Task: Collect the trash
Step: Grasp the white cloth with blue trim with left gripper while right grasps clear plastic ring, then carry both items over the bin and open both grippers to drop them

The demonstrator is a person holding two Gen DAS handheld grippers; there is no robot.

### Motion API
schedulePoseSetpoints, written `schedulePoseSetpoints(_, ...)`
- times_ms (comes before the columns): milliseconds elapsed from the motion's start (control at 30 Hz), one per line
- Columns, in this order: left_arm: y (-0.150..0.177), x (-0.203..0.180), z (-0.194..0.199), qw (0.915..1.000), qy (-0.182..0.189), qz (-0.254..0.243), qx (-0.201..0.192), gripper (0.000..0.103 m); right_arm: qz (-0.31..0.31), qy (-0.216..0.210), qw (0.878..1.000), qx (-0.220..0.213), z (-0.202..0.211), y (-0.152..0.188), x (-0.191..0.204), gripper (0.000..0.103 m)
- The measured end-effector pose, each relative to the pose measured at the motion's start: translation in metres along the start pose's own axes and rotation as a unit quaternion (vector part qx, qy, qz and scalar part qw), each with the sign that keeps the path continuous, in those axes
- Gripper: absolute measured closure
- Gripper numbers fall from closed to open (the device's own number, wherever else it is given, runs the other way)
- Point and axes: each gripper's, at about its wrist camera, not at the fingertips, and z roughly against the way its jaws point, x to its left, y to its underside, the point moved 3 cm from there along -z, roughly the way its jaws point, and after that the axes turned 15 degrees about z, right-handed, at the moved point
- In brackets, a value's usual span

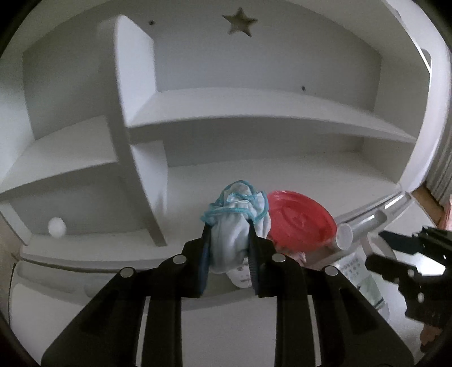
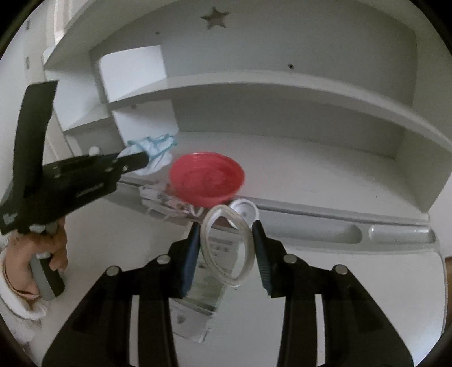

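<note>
My left gripper (image 1: 228,225) is shut on a crumpled white cloth with blue trim (image 1: 237,217) and holds it above the desk; the gripper also shows in the right wrist view (image 2: 135,161), with the cloth (image 2: 154,152) at its tip. My right gripper (image 2: 226,225) holds a clear plastic cup (image 2: 226,242) between its fingers, the cup's rim facing the camera. In the left wrist view the right gripper (image 1: 378,247) is at the right edge, its fingers apart. A red plastic plate (image 2: 207,177) lies tilted on the desk's ledge just beyond the cup; it also shows in the left wrist view (image 1: 299,218).
A white desk with shelves (image 2: 254,82) and a star cut-out (image 2: 214,17) fills the background. Printed paper packets (image 2: 206,282) lie on the desk under the cup. A grooved tray (image 2: 395,234) runs along the desk at right. A small white ball (image 1: 56,225) sits in a left cubby.
</note>
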Motion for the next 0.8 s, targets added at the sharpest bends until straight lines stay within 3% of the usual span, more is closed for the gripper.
schedulePoseSetpoints(200,0.004,-0.016,-0.015,0.9999,0.000,-0.004,0.009,0.080,-0.008,-0.009,1.000,0.005,-0.006,-0.001,-0.003,0.066)
schedulePoseSetpoints(433,0.002,0.005,0.001,0.9999,0.002,-0.002,0.016,0.080,-0.001,-0.009,1.000,0.010,-0.009,-0.004,-0.003,0.066)
schedulePoseSetpoints(800,-0.002,0.001,-0.003,0.9998,0.000,-0.007,0.020,0.080,0.008,-0.013,1.000,0.019,-0.012,-0.003,0.002,0.065)
